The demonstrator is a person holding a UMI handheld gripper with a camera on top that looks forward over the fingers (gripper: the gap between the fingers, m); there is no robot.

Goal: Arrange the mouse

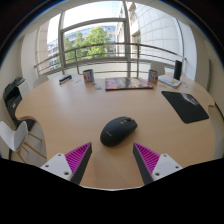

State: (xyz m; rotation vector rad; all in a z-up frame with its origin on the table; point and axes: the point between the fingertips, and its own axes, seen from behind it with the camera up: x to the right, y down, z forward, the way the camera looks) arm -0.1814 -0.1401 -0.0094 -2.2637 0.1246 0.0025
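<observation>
A black computer mouse (118, 130) lies on the light wooden table (80, 105), just ahead of my fingers and between their lines. My gripper (113, 157) is open and empty, its two magenta pads (78, 157) spread wide on either side below the mouse, not touching it. A dark mouse pad (185, 105) lies on the table to the right, well beyond the right finger.
At the table's far side stand a laptop or flat dark mat (128, 84), small standing items (88, 75) and a monitor (177, 70). A dark chair (14, 95) and a white object (12, 135) are at the left. Large windows (95, 40) are behind.
</observation>
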